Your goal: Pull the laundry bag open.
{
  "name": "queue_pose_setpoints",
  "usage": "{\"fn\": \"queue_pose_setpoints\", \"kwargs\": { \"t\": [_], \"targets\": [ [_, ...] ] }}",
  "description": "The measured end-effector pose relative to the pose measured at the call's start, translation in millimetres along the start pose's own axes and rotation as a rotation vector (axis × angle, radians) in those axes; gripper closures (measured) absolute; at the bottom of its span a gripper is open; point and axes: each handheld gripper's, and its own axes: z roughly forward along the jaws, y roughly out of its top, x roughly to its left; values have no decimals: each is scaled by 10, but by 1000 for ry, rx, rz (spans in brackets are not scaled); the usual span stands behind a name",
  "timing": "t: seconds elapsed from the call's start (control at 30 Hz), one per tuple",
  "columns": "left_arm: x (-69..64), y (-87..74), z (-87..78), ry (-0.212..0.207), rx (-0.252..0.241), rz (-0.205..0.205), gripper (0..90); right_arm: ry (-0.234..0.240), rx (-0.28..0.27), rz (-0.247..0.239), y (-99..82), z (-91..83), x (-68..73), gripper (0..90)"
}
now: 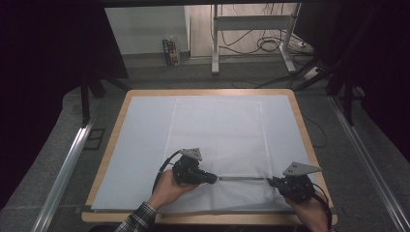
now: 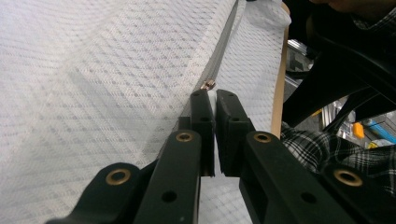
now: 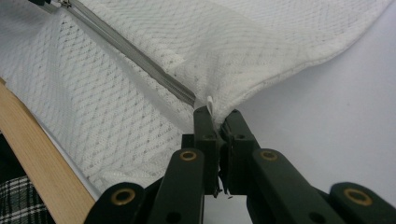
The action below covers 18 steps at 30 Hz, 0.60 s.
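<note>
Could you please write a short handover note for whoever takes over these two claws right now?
Left claw: shut on the zipper pull of the white mesh bag.
Right claw: shut on the bag's corner at the zipper's end, holding it taut.
The bag lies flat on the pale mat, zipper along the near edge.
Done: both grips set, pull partway along.
Left: probably slide the pull along the zipper, then release.

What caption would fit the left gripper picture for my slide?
The left gripper is shut on the zipper pull of a white mesh bag.
</note>
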Motion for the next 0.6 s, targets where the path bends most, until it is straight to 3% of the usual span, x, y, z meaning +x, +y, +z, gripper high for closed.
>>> {"fn": "queue_pose_setpoints", "kwargs": {
  "t": [0.6],
  "targets": [
    [18, -167, -206, 18, -22, -32, 872, -8, 6, -5, -4, 7, 3, 852]
  ]
}}
